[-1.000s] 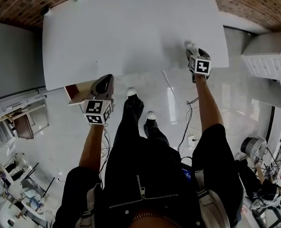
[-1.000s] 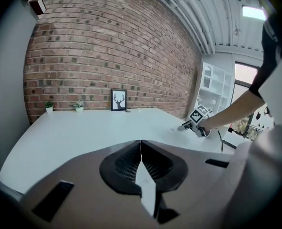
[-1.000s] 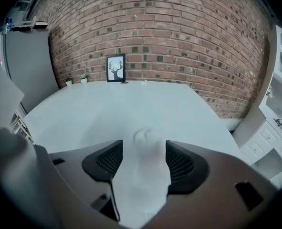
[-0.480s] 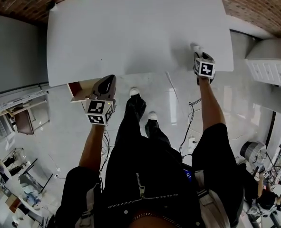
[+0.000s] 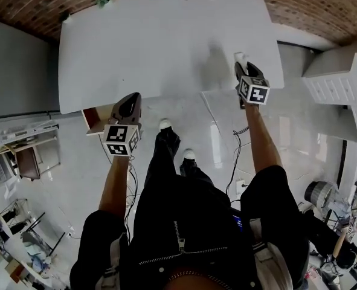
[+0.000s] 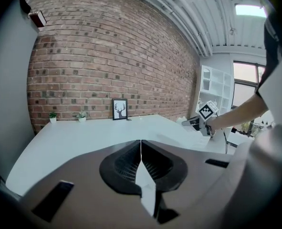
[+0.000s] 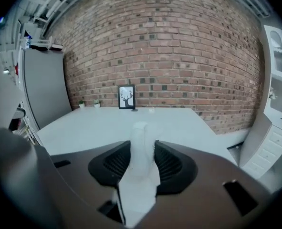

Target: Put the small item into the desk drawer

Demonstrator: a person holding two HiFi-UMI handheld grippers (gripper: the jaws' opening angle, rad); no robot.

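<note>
**Lifting the item clear of the bench**

Closing in the last moment, the jaws of the right claw [image 7: 141, 165] are now clamped on the item [image 7: 140, 144]. It is a small pale piece that stands up between the pads. A second ago this claw sat low at the near right edge of the bench [image 5: 160, 47]. Now the head view shows it raised, with the item off the surface and a soft shadow on the white top beside it. We take that to mean the pick is done and the grip is holding.

The left claw [image 5: 128, 104] has hardly shifted. Its jaws are together with nothing between them. It hangs just beside the drawer [image 5: 93, 118], which already stands open under the bench's near left corner with its brown inside showing.

So what remains, as we judge it, is the carry. The item is at the right end of the bench and the drawer is well apart from it, at the left. We expect a move across the front edge, a lowering over the open drawer, then a release. We would watch that the left claw does not block the drawer's mouth. We cannot tell what the item is made of.
</note>
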